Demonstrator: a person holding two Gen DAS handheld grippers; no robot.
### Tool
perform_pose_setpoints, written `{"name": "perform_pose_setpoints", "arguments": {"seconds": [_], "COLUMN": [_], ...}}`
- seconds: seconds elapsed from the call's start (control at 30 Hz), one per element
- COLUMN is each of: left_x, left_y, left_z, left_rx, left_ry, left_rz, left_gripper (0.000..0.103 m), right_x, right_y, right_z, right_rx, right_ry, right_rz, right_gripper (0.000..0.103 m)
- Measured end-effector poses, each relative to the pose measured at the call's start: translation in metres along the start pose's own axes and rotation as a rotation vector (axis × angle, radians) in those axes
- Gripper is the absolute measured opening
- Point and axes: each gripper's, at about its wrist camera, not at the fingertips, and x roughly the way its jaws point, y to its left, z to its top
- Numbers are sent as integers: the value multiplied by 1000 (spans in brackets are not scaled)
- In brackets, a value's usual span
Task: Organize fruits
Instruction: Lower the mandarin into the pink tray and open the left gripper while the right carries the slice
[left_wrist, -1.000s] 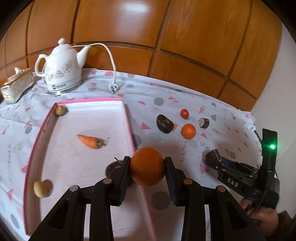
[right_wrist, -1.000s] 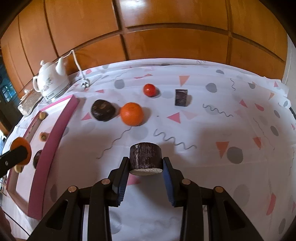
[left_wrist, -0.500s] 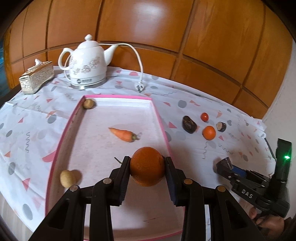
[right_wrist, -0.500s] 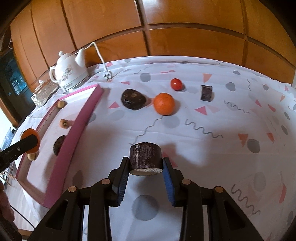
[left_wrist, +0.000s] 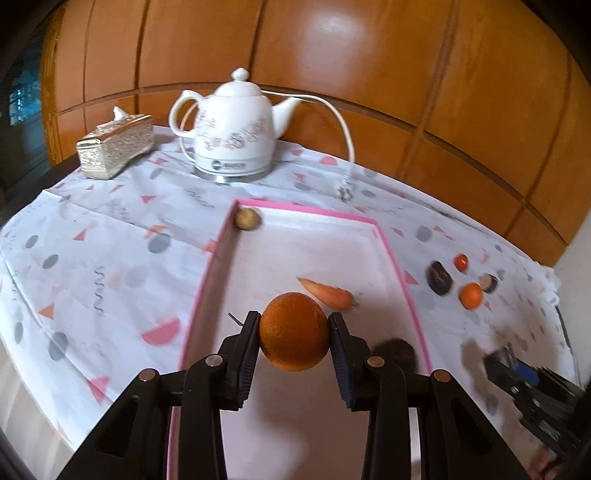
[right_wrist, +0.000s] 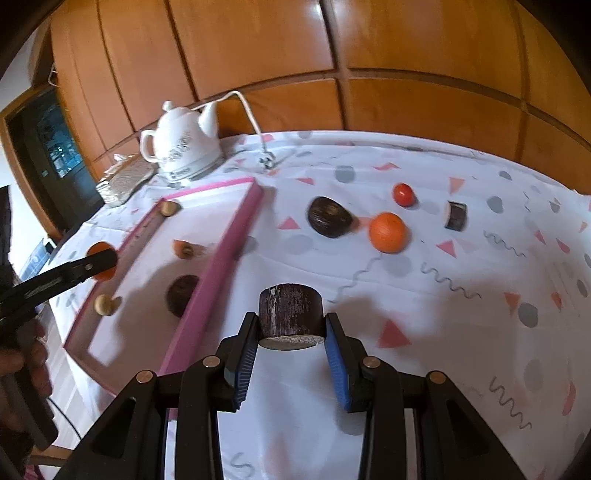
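My left gripper (left_wrist: 293, 334) is shut on a large orange (left_wrist: 293, 332) and holds it above the near part of the pink-rimmed tray (left_wrist: 391, 258). In the tray lie a carrot (left_wrist: 327, 292), a small potato (left_wrist: 246, 218) at the far corner and a dark round fruit (left_wrist: 393, 350). My right gripper (right_wrist: 290, 334) is shut on a dark brown cylinder piece (right_wrist: 290, 314) above the cloth, right of the tray (right_wrist: 221, 258). On the cloth lie a small orange (right_wrist: 388, 232), a dark fruit (right_wrist: 328, 221), a red tomato (right_wrist: 402, 194) and a dark cut piece (right_wrist: 456, 215).
A white electric kettle (left_wrist: 232, 129) with its cord and plug (left_wrist: 345, 192) stands behind the tray. A glittery tissue box (left_wrist: 116, 146) sits at the far left. A wooden panel wall runs behind the table. The table edge is close on the near left.
My left gripper with the orange has swung left and back, over the tray's near left part. My right gripper with the cylinder has also shifted left, nearer the tray's edge.
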Motion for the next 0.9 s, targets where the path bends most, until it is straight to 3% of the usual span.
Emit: {"name": "perform_pose_setpoints", "arguments": {"seconds": [0.5, 0.9], "left_x": [16, 0], "left_y": [-2, -12], "left_z": [14, 1], "left_rx": [11, 16], "left_ry": [-10, -16], "left_rz": [65, 49], "left_gripper": [39, 42], "right_x": [1, 7], "right_y": [57, 80], "right_z": [8, 10], "right_rx": [-132, -177], "right_ry": [-7, -2], "right_rz": [117, 157], "right_gripper": [36, 36]}}
